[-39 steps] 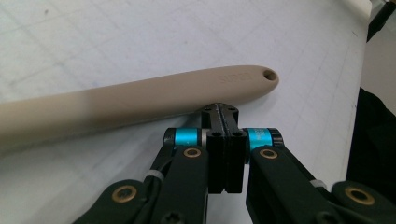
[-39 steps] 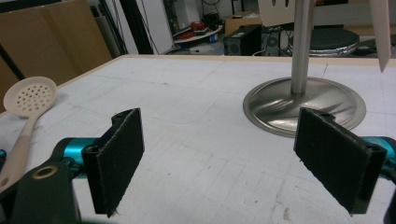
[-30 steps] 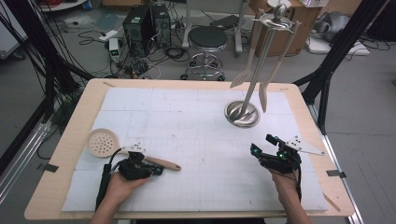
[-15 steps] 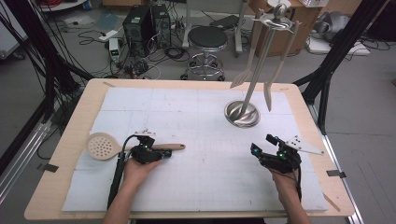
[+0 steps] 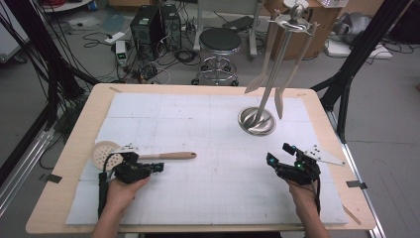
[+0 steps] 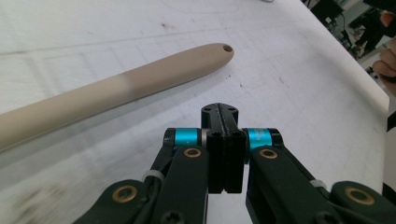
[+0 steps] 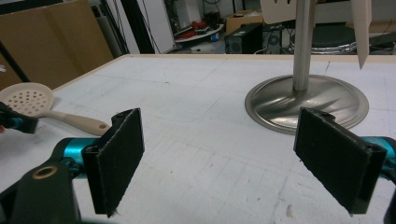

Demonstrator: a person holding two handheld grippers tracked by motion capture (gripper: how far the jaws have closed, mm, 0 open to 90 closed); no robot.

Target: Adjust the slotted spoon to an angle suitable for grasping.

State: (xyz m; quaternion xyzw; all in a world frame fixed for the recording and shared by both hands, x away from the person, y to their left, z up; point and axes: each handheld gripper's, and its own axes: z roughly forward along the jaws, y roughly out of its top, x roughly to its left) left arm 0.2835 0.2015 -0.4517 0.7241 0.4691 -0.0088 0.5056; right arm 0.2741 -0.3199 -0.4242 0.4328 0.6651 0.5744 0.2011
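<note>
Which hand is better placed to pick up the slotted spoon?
Left: the left gripper, fingers shut, sits beside the slotted spoon; the open right gripper is across the table.

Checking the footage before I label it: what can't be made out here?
- Skimmer bowl, high view: partly hidden by the left gripper.
- Skimmer handle, left gripper view: cut off at the left edge.
- Utensil stand top, right gripper view: cut off by the top edge.

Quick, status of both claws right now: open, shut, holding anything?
Left claw: shut, empty; the skimmer spoon lies beside it on the table.
Right claw: open, empty.
</note>
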